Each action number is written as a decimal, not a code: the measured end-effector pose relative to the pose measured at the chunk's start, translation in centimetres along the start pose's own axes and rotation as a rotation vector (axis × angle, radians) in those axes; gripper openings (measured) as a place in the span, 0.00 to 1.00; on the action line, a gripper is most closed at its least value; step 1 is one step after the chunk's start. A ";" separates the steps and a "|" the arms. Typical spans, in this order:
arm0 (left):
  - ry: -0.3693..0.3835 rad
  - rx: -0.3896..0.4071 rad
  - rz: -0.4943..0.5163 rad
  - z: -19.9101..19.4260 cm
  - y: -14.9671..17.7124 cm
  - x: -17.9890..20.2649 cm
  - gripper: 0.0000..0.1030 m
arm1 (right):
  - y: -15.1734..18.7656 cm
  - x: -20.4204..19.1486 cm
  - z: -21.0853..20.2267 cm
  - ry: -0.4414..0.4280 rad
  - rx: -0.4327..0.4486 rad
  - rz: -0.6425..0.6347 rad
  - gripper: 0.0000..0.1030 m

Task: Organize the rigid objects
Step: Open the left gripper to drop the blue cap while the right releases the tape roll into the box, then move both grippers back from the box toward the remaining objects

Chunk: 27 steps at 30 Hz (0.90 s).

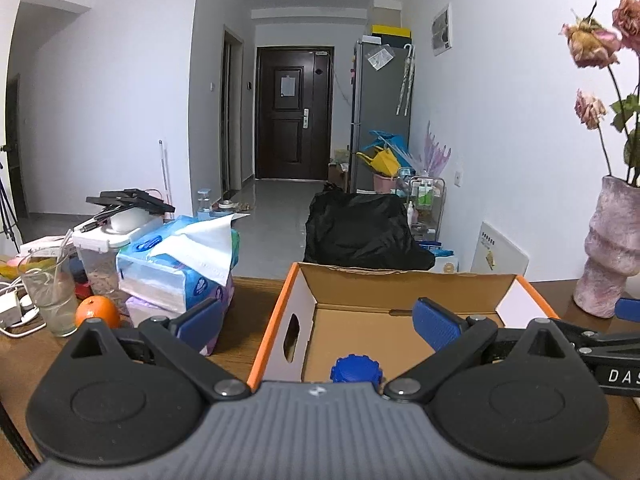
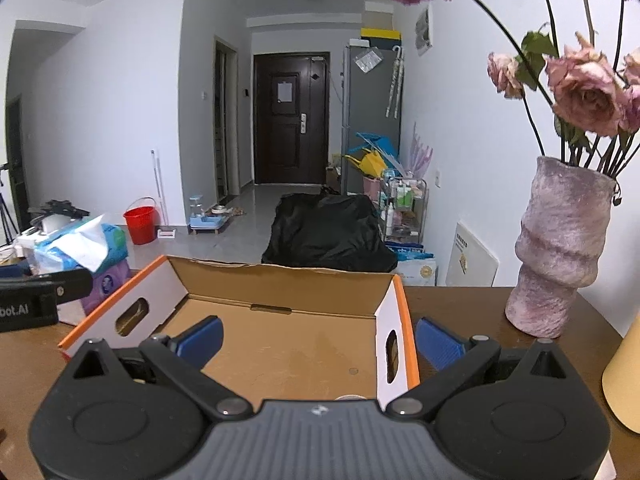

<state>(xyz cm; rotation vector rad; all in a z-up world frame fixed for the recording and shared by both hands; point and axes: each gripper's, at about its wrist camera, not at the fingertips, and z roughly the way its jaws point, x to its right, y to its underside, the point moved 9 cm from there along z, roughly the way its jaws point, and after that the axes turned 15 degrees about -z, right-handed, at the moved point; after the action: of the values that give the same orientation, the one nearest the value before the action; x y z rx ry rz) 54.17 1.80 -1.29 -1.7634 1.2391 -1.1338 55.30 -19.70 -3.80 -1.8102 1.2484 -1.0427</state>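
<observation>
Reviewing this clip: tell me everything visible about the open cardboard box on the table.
The cardboard box is an open, shallow carton: brown corrugated inside, white side walls with orange top edges and an oval hand-hole in each. Its far flap is folded back. It sits flat on the brown wooden table, left of the pink vase. In the left wrist view a blue ridged cap shows inside near the front; what it belongs to is hidden. Neither gripper touches the box.

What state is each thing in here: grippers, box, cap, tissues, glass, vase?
Left gripper: open, nothing held.
Right gripper: open, nothing held.
Orange-edged cardboard box: open.
Blue ridged bottle cap: inside the box.
Blue tissue pack: opened, sheet sticking out.
Clear drinking glass: upright.
Pink textured vase: upright, holding wilted roses.
</observation>
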 end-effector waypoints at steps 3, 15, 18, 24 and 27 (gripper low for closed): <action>0.003 0.004 -0.002 -1.1 0.1 -0.3 1.00 | 0.1 -0.2 -1.2 -0.005 0.012 -0.007 1.00; 0.028 0.012 -0.031 -6.2 0.7 -1.6 1.00 | 1.2 -0.5 -6.3 0.003 0.046 -0.018 1.00; 0.023 0.016 -0.034 -7.4 1.0 -2.0 1.00 | 1.6 -0.5 -7.5 0.009 0.054 -0.025 1.00; 0.014 0.013 -0.047 -9.5 1.5 -3.1 1.00 | 2.6 -1.1 -9.6 0.010 0.057 -0.037 1.00; 0.010 0.010 -0.046 -10.6 1.9 -3.4 1.00 | 3.3 -1.5 -10.6 0.007 0.050 -0.043 1.00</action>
<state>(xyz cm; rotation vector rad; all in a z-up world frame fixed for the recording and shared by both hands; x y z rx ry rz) 43.14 3.90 0.14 -1.7895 1.2024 -1.1747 44.24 -20.24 -2.39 -1.8040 1.1824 -1.0957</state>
